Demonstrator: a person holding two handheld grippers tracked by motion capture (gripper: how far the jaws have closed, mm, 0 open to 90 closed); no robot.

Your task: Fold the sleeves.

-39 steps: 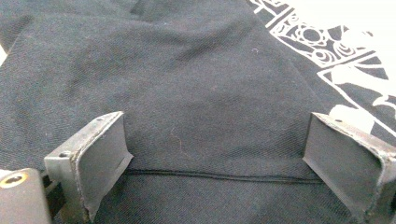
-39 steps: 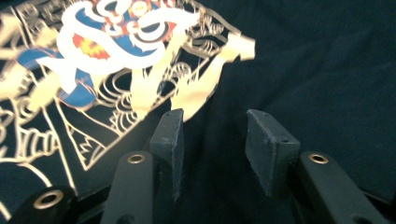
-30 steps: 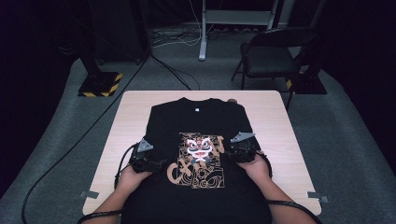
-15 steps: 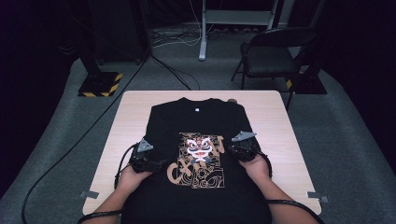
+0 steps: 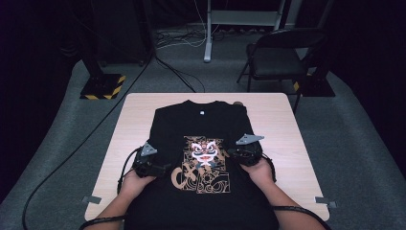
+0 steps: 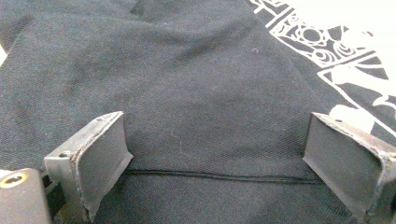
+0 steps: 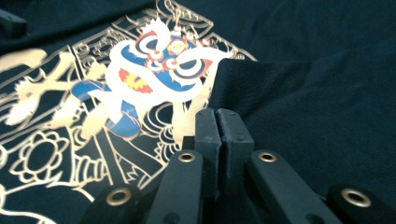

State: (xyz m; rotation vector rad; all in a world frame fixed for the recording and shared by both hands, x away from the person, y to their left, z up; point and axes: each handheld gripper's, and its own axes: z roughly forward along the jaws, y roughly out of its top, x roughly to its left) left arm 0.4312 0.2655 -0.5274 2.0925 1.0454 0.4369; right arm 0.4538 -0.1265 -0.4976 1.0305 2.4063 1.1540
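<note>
A black T-shirt (image 5: 206,124) with a lion-mask print (image 5: 203,151) lies flat, front up, on the wooden table (image 5: 277,120). My left gripper (image 5: 160,167) rests on the shirt left of the print. In the left gripper view it (image 6: 217,158) stands open, its jaws wide apart over plain black cloth, with a stitched seam (image 6: 219,176) running between them. My right gripper (image 5: 232,154) sits at the print's right edge. In the right gripper view it (image 7: 217,114) is shut, its tips pinching a raised fold of the shirt (image 7: 243,79) that covers part of the print (image 7: 149,70).
Bare wood runs along both sides of the shirt and behind its collar. A folding chair (image 5: 277,57) stands on the floor beyond the table's far right corner. A striped stand base (image 5: 103,86) and cables lie at the far left. The person's forearms enter from the near edge.
</note>
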